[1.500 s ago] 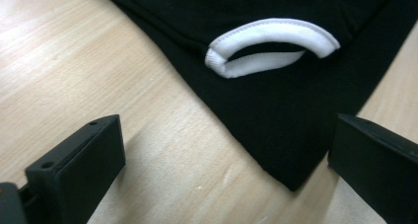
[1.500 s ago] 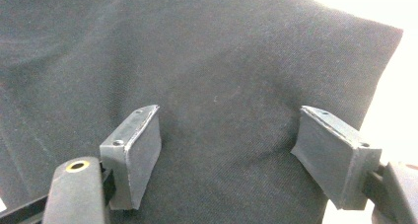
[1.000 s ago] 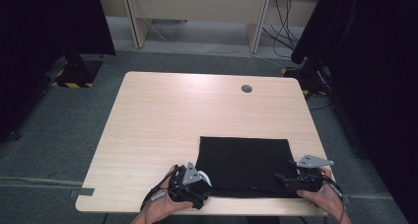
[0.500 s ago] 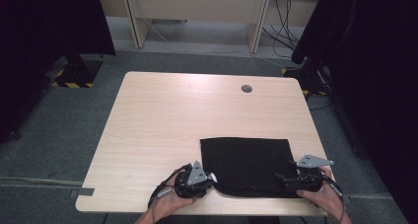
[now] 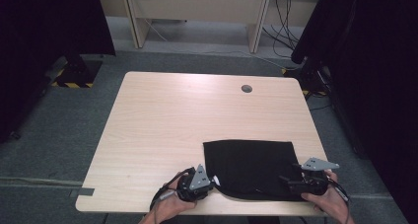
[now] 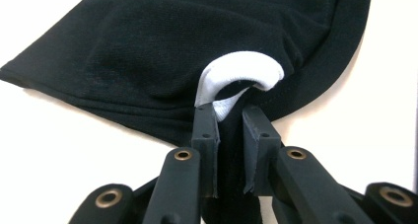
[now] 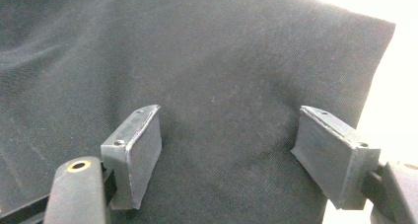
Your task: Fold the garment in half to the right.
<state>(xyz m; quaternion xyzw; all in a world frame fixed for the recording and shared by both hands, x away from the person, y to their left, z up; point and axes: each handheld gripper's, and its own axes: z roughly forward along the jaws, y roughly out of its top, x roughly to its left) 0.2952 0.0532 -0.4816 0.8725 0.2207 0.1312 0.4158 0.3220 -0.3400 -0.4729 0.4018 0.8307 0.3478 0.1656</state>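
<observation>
Black knit cloth [image 5: 251, 167], white label [image 6: 236, 78], pinched

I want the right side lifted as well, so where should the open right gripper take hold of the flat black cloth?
At the near right corner of the black cloth, I'd judge, coming low from the table's near edge. The right gripper hovers open over flat fabric, which gives nothing to pinch; an edge does. The left gripper is clamped on its near left corner.

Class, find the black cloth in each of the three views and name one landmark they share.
High view: black cloth at the table's near right.
Left gripper view: cloth across the top, white tag at the tongs.
Right gripper view: cloth beneath open tongs.
Landmark: light wooden table.
</observation>
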